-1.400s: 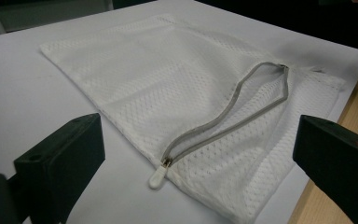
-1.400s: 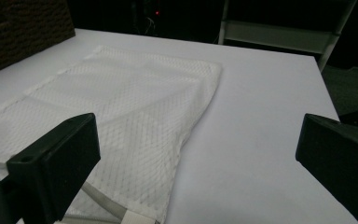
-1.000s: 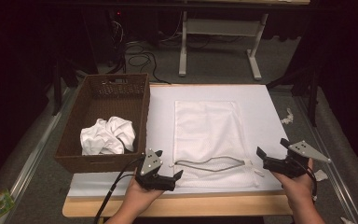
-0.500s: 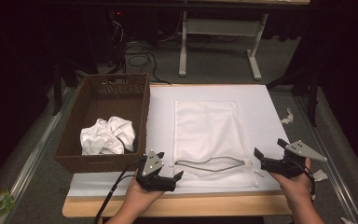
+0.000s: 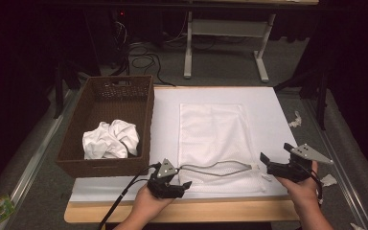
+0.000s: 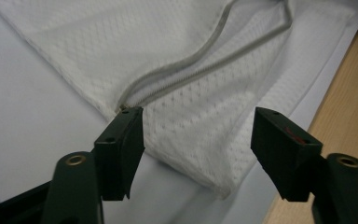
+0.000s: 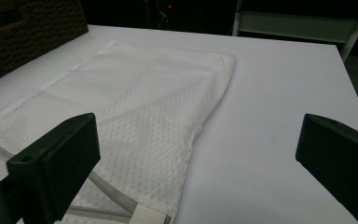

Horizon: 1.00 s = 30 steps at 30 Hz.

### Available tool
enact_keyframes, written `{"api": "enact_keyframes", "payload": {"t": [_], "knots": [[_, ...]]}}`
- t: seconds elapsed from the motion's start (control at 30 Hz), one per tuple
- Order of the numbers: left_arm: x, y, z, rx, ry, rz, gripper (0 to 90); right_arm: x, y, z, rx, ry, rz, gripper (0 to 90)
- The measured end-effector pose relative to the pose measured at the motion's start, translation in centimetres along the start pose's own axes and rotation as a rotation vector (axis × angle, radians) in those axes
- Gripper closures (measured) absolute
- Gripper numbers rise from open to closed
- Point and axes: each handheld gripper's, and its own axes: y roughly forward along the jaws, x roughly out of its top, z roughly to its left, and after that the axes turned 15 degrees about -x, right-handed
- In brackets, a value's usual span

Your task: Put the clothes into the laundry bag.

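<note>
Both grippers at the mesh bag's near end.
Left gripper (image 5: 184, 184) wide at the mesh bag (image 5: 215, 136) near-left corner; right gripper (image 5: 274, 160) wide beside its near-right corner by the zipper (image 5: 215, 167).

Bright lit table, dark surroundings, fingers perhaps slightly blurred

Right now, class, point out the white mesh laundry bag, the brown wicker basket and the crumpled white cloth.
white mesh laundry bag (image 5: 211, 129), high view, middle of its mesh.
brown wicker basket (image 5: 146, 115), high view, right rim.
crumpled white cloth (image 5: 110, 140), high view, centre.
</note>
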Motion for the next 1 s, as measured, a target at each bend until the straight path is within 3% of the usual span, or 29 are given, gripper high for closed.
{"api": "enact_keyframes", "payload": {"t": [0.1, 0.2, 0.37, 0.43, 0.47, 0.5, 0.53, 0.57, 0.6, 0.63, 0.7, 0.73, 0.83, 0.93, 0.97, 1.0], "knots": [[-0.4, 0.5, -0.1, 0.014, 0.015, 0.033, 48.8, -0.1, 0.0, -0.1, -0.003, 0.007, 0.003, 0.4], [-0.6, 0.6, -0.1, 0.034, 0.005, 0.034, 58.4, -0.1, 0.1, -0.2, -0.007, 0.006, 0.003, 0.4], [-0.7, 0.4, 0.0, 0.032, 0.005, 0.037, 81.4, -0.1, 0.1, -0.1, -0.002, 0.002, -0.001, 0.4], [-0.6, 0.3, 0.1, 0.02, -0.005, 0.041, 85.6, -0.1, 0.1, -0.1, 0.002, 0.002, 0.0, 0.4], [-0.6, 0.2, 0.2, 0.039, 0.003, 0.044, 88.6, -0.1, 0.2, -0.1, -0.001, 0.0, -0.002, 0.4], [-0.6, 0.2, 0.2, 0.039, 0.003, 0.044, 88.9, -0.1, 0.2, -0.1, -0.001, 0.0, -0.002, 0.4], [-0.5, -0.1, 0.2, 0.109, 0.024, 0.056, 89.0, -0.2, 0.1, -0.1, 0.004, 0.008, 0.003, 0.4], [-0.5, -0.1, 0.2, 0.109, 0.024, 0.056, 89.1, -0.2, 0.1, -0.1, 0.004, 0.008, 0.003, 0.4], [-0.4, -0.5, 0.8, 0.177, 0.015, 0.04, 89.0, -0.2, 0.1, -0.2, 0.002, 0.003, -0.004, 0.4], [-0.4, -0.5, 0.8, 0.177, 0.015, 0.04, 89.0, -0.2, 0.1, -0.2, 0.002, 0.003, -0.004, 0.4], [-0.5, -1.1, 1.3, 0.235, -0.014, 0.025, 89.0, -0.2, 0.1, -0.2, 0.002, 0.005, -0.002, 0.4], [-0.7, -1.6, 1.8, 0.296, -0.025, 0.024, 88.5, -0.2, 0.1, -0.1, 0.001, 0.006, 0.0, 0.4], [-1.0, -1.9, 2.2, 0.31, -0.04, 0.01, 87.3, -0.2, 0.2, -0.2, 0.004, 0.002, 0.002, 0.5], [-1.0, -2.0, 2.0, 0.286, -0.032, -0.016, 83.8, -0.2, 0.2, -0.1, 0.008, 0.003, 0.003, 0.4], [-0.9, -2.0, 1.7, 0.269, -0.021, -0.038, 79.2, -0.2, 0.3, -0.1, 0.01, 0.001, 0.004, 0.4], [-0.5, -2.2, 1.2, 0.218, 0.011, -0.077, 65.6, -0.3, 0.3, 0.0, 0.008, -0.005, 0.007, 0.5]]}}
